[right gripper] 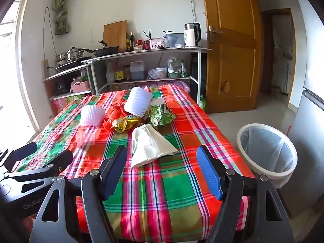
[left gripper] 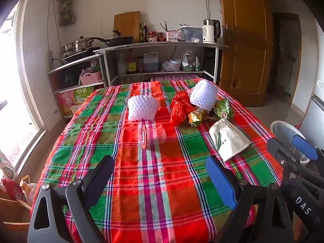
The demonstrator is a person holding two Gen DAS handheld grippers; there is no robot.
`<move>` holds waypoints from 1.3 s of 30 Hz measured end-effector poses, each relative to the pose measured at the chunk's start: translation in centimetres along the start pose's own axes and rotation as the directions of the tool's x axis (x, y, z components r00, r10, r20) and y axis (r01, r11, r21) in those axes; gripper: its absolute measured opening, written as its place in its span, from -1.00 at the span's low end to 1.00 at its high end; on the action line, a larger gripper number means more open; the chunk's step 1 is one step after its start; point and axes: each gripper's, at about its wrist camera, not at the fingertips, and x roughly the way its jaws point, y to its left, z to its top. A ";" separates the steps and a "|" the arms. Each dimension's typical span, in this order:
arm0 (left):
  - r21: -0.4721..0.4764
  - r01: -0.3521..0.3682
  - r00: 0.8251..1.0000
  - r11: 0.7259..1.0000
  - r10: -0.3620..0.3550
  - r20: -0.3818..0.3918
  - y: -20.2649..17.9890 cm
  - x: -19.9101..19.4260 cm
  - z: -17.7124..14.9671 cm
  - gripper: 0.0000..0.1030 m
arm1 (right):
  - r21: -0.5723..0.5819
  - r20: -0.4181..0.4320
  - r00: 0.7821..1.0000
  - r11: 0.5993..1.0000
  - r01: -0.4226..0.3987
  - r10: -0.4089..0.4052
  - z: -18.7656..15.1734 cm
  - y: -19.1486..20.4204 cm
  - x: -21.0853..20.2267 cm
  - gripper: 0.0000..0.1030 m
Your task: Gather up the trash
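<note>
Trash lies on a plaid-covered table [left gripper: 162, 182]. It includes two white foam nets [left gripper: 142, 108] [left gripper: 203, 95], a red plastic bag [left gripper: 180, 107], a gold wrapper [left gripper: 197, 117], a green snack bag [left gripper: 223, 109], a white paper bag [left gripper: 228, 139] and a clear plastic cup [left gripper: 154, 136] on its side. My left gripper [left gripper: 162, 180] hovers open over the near table edge, empty. My right gripper [right gripper: 164, 172] is open too, just short of the white paper bag [right gripper: 149, 145]. The white bin [right gripper: 267, 151] with a clear liner stands on the floor at the table's right.
A metal shelf unit [left gripper: 158, 46] with pans, bottles and a kettle stands behind the table. A wooden door [left gripper: 243, 50] is at the back right and a window at the left. Boxes and bottles [left gripper: 12, 182] crowd the floor at the near left.
</note>
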 end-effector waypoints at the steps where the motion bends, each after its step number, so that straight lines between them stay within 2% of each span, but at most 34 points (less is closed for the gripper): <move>1: 0.000 -0.001 1.000 1.000 0.001 0.000 0.0 0.0 0.0 0.81 | 0.005 -0.004 1.000 1.000 -0.002 0.002 0.0 0.0 0.0 0.39; 39: -0.004 0.003 1.000 1.000 -0.003 -0.010 -0.1 0.1 0.0 0.81 | 0.003 -0.005 1.000 1.000 0.010 -0.010 0.1 -0.3 -0.3 0.39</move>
